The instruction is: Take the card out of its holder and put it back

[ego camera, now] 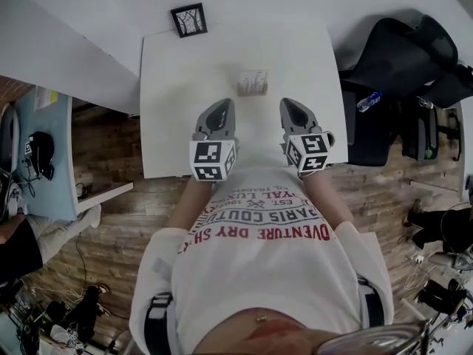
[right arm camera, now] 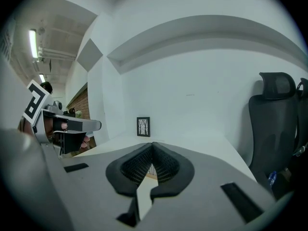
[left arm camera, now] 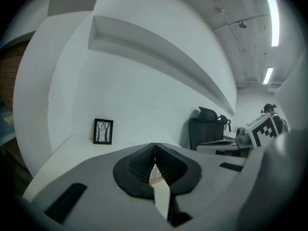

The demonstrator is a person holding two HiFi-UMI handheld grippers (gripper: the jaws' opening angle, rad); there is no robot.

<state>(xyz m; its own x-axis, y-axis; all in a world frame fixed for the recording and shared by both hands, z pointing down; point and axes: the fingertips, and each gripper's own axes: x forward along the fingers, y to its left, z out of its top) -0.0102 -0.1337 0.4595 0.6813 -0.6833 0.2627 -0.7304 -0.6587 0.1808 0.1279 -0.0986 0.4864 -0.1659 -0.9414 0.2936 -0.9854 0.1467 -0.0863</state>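
Left claw (ego camera: 223, 104) and right claw (ego camera: 290, 103) both pinched shut, empty. One card holder (ego camera: 253, 83) at 12 o'clock, long side 9-to-3.

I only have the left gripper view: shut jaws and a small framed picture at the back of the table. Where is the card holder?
Observer: In the head view, the card holder stands on the white table, ahead of you and a little to your right, nearer than the framed picture.
Operator: Anything held on the other side?
Observer: No. The right gripper has its jaws shut together with nothing between them.
Operator: Am I touching the holder?
Observer: No. The left gripper sits short of it, with bare table between.
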